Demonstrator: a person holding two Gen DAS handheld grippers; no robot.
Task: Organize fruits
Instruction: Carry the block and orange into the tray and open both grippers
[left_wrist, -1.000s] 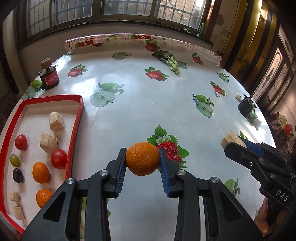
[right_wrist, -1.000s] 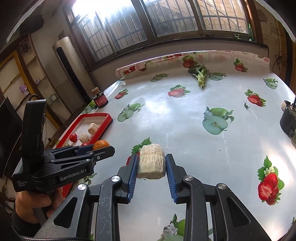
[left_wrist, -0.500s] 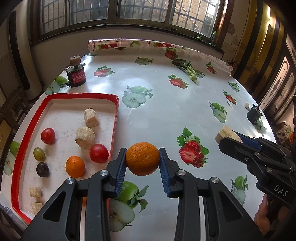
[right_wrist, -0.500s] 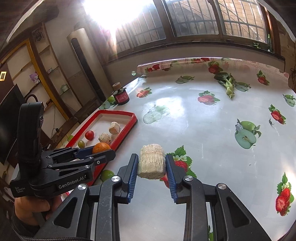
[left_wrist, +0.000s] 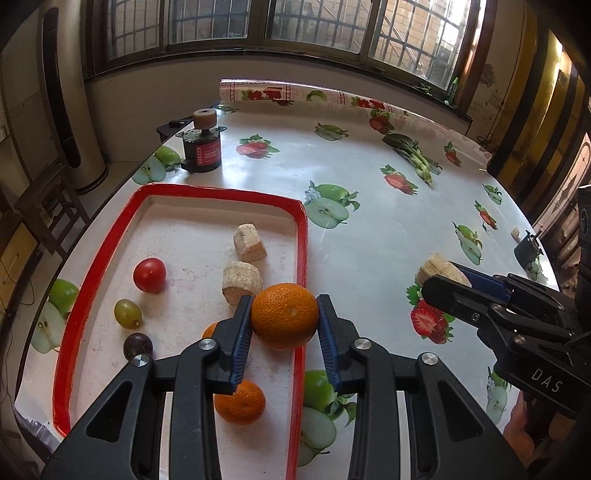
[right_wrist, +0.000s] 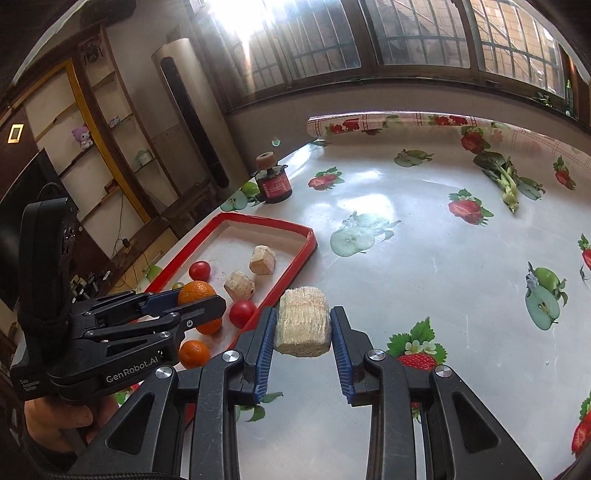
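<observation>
My left gripper (left_wrist: 284, 325) is shut on an orange (left_wrist: 284, 320) and holds it above the right rim of the red-edged tray (left_wrist: 301, 258). It also shows in the right wrist view (right_wrist: 195, 295). My right gripper (right_wrist: 303, 334) is shut on a pale fibrous chunk (right_wrist: 303, 323) above the table, just right of the tray (right_wrist: 291, 280). The tray holds two tomatoes (left_wrist: 149, 275), a green grape (left_wrist: 127, 313), a dark grape (left_wrist: 137, 344), oranges (left_wrist: 240, 402) and two pale chunks (left_wrist: 249, 243).
A dark jar with a cork lid (left_wrist: 202, 147) stands behind the tray near the table edge. A leafy green vegetable (left_wrist: 413, 155) lies at the far right. A small black object (left_wrist: 528, 249) sits at the right edge. The tablecloth has printed fruit.
Both grippers have moved left toward the tray. The left one now holds the orange over the tray's right rim; the right one carries the chunk close beside the tray.
</observation>
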